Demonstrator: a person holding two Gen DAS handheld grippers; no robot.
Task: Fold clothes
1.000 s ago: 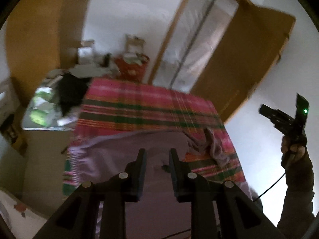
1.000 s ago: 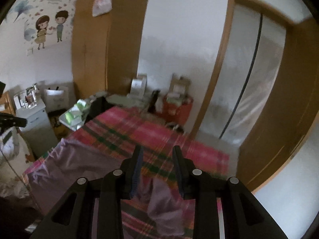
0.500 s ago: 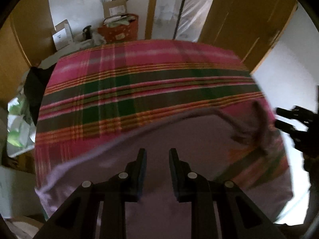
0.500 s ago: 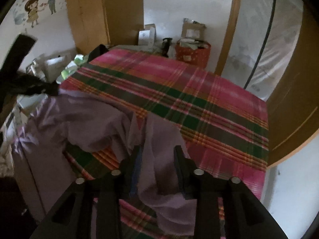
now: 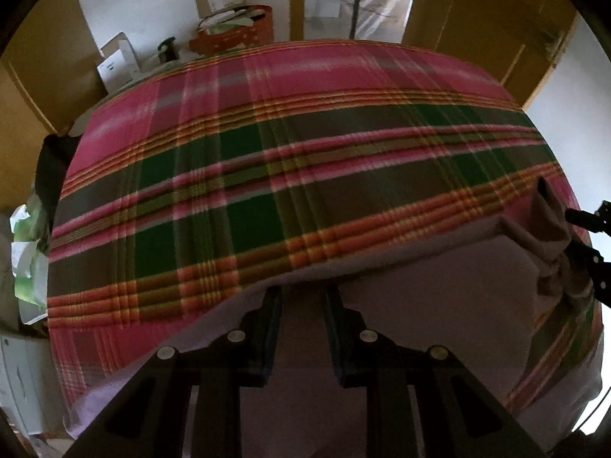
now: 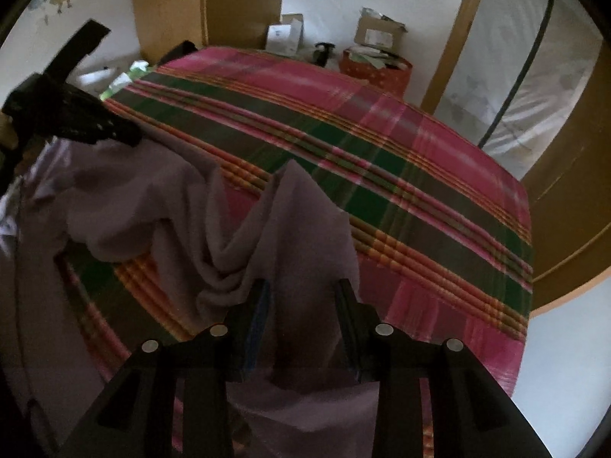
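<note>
If I pulled too hard with only one side, the purple cloth [image 6: 160, 206] could slide off the near edge of the bed [image 5: 290, 160], because a lot of it already hung down over that edge. The bunched part on the right could also slip loose and make a messy fold, since it was all crumpled there.

My left gripper [image 5: 301, 297] had its two fingers apart, with cloth lying between them, but I could not tell if it pinched anything. My right gripper [image 6: 303, 290] also had its fingers apart, and a peak of cloth stood up between them; I could not tell if it was gripped.

The cloth was soft, thin and pale purple. It lay on the near part of the plaid bed cover, flat on the left and wrinkled in a heap on the right. It was not folded neatly.
</note>
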